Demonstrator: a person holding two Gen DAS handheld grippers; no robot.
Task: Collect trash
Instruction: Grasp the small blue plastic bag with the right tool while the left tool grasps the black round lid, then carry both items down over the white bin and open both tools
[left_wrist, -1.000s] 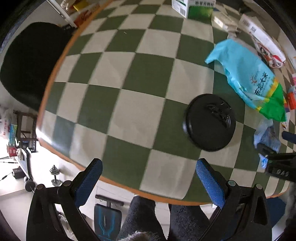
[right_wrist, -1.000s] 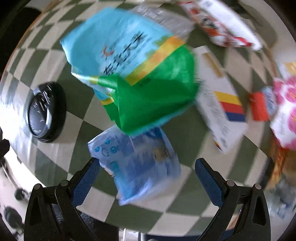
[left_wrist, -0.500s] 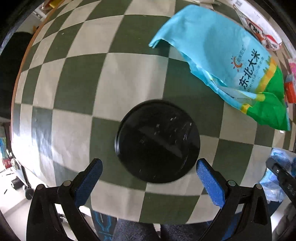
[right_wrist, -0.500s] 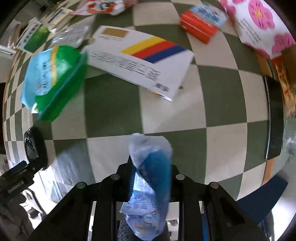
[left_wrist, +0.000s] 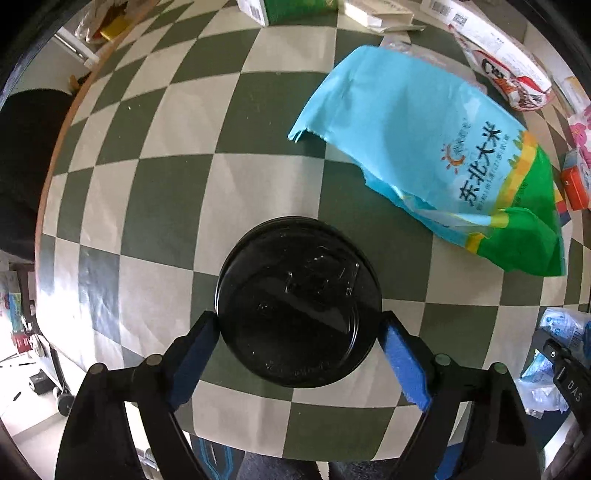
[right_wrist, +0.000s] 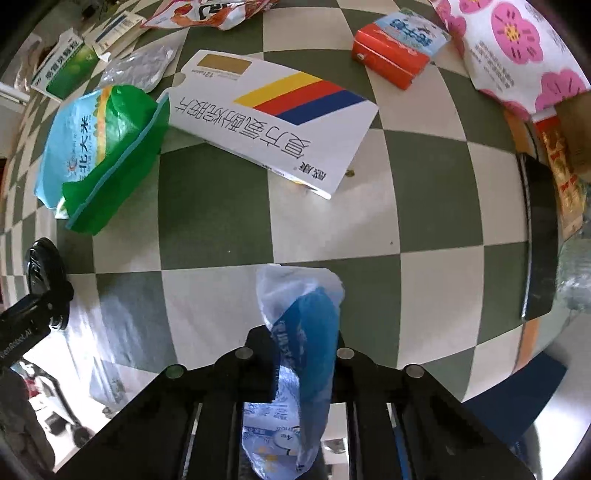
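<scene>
Black and glossy, the round lid (left_wrist: 299, 302) lies flat on the checkered surface (left_wrist: 229, 184), squarely between the blue pads (left_wrist: 404, 363) of the left claw (left_wrist: 297, 354), whose jaws are closing from either side; each pad stands at the lid's rim, though I cannot tell whether either presses on it yet. The risk, as I judge it, lies in that shape: a thin, slick disc flat on the cloth gives the pads only a narrow edge; if they bite high, the lid may pop out or skate away; if one pad arrives first, it may push the lid sideways.

Crinkled blue-and-white plastic, the small wrapper (right_wrist: 303, 354) sits pinched in the right claw (right_wrist: 301, 354), jaws together on it, its upper end sticking out past them; such limp film could slide free if the claw swings quickly.

Beyond the lid lies the turquoise-and-green rice bag (left_wrist: 436, 155), well apart from the left claw; the white box with coloured stripes (right_wrist: 273, 122) and the orange carton (right_wrist: 395, 55) lie farther out, untouched.
</scene>
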